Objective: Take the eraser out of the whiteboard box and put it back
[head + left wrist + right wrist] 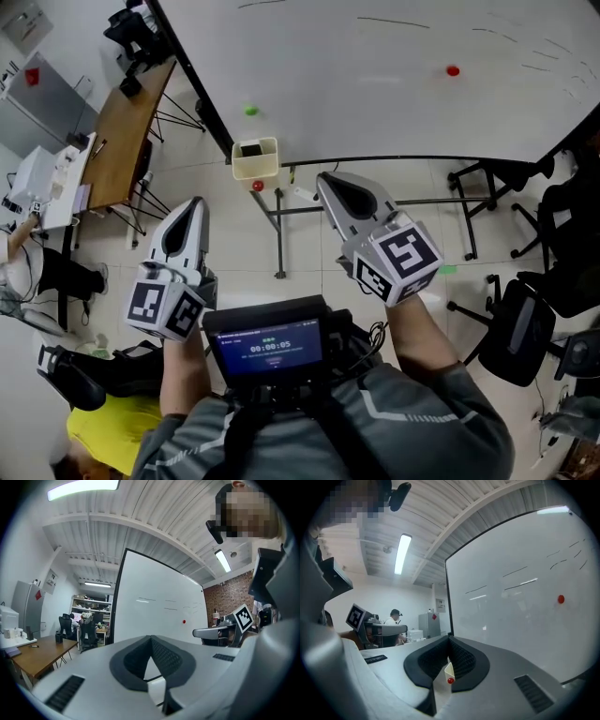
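Head view looks steeply down on a whiteboard (375, 75) with the cream whiteboard box (255, 169) fixed at its lower edge. The eraser (251, 150) is a dark block lying inside the box, below the rim. A green magnet (251, 110) sits on the board just beyond the box, and a red magnet (258, 186) sits just on its near side.

The left gripper (195, 202) is held near and to the left of the box. The right gripper (323, 180) is near and to the right of it. The eraser lies farther off than both tips and between them, closer to the right one, with neither gripper touching it or the box.

In the left gripper view the fingers (164, 656) meet at their tips with nothing between them. In the right gripper view the fingers (461, 658) are likewise closed tip to tip and hold nothing. A sliver of the cream box and the red magnet shows through the slot below the tips, well apart from them.
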A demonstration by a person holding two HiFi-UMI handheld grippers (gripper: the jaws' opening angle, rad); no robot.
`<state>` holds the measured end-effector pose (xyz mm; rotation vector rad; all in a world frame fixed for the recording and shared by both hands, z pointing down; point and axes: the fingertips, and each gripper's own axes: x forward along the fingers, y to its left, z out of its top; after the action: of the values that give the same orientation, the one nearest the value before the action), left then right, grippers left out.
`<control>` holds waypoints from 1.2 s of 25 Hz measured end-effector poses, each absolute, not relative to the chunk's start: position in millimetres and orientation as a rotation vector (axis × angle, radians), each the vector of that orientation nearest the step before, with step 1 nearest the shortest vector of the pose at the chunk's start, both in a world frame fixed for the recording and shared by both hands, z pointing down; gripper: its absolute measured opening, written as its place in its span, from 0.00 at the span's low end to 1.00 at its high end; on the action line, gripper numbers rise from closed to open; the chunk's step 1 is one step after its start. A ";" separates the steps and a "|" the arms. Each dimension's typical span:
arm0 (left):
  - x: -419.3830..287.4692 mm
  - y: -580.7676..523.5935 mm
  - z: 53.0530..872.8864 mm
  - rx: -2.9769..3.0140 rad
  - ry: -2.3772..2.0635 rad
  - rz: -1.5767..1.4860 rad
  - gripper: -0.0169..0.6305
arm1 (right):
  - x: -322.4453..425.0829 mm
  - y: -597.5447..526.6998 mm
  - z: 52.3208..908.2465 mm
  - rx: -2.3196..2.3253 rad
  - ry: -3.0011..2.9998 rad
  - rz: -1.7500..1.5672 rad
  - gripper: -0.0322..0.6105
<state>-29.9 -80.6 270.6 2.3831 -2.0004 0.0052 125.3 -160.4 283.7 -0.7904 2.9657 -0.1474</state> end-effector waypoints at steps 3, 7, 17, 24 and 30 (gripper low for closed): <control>-39.0 -96.2 270.5 2.396 -1.997 -0.010 0.08 | 109.7 -171.3 287.2 -0.774 2.980 -0.144 0.10; -62.3 -116.9 275.7 2.409 -1.986 -0.012 0.08 | 85.3 -187.7 291.3 -0.791 2.990 -0.143 0.10; -170.7 -163.7 274.7 2.464 -1.904 -0.043 0.07 | -16.2 -229.8 289.0 -0.954 2.971 -0.140 0.10; -258.3 -194.8 272.8 2.524 -1.816 -0.097 0.07 | -98.2 -252.6 287.7 -1.075 2.944 -0.139 0.11; -315.4 -214.6 269.6 2.530 -1.784 -0.174 0.07 | -147.7 -269.4 283.1 -1.202 2.902 -0.133 0.19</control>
<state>-315.4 -214.6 269.6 2.5298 -1.7838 -0.1736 -147.7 -269.4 283.1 -1.2021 2.9017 -0.1330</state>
